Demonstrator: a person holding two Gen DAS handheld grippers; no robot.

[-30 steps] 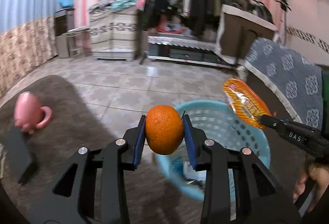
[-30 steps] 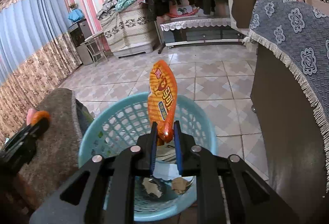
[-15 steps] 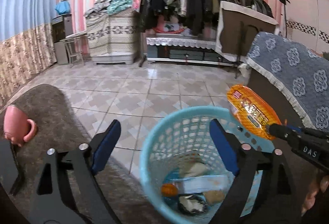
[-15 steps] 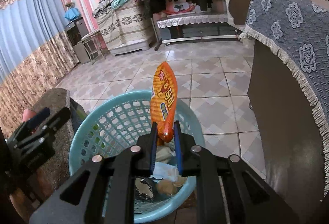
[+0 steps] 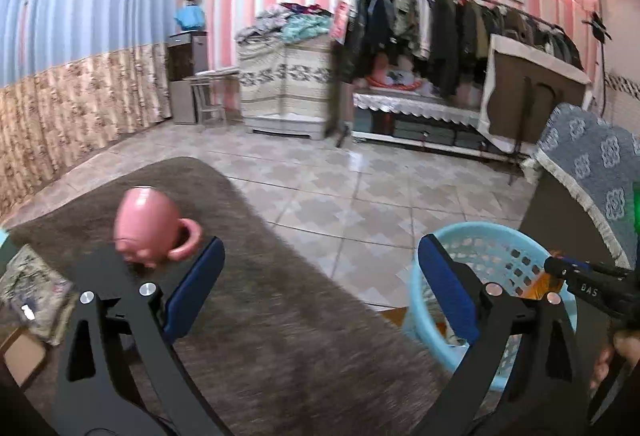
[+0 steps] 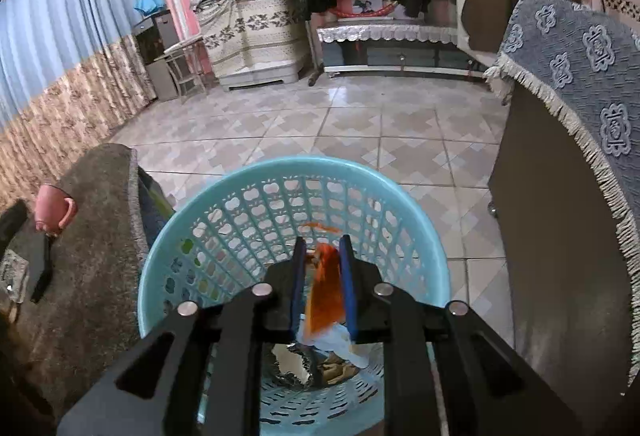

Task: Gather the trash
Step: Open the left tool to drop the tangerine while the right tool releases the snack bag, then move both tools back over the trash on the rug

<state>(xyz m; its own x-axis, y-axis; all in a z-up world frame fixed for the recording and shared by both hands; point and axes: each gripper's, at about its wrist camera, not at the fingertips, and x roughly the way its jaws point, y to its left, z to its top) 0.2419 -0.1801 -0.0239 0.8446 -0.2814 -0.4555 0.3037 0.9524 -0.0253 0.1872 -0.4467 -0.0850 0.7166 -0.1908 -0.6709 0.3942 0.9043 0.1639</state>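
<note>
From the left wrist, the left claw (image 5: 320, 276) has just been opening wide, with nothing in it. The round light-blue plastic basket (image 5: 492, 236) sits just right of it.

From the right wrist, the right claw (image 6: 322, 268) has just been opening a little. The orange snack wrapper (image 6: 326, 296) hangs loose between its jaws, over the basket.

The left tongs (image 5: 322, 292), earlier closed on an orange, now stand wide and empty, swung from the blue basket (image 6: 256, 179) toward the worktop (image 5: 280, 316). The right tongs (image 6: 322, 256) have just been opening; the orange wrapper (image 6: 324, 296), earlier upright, slips down between them.
</note>
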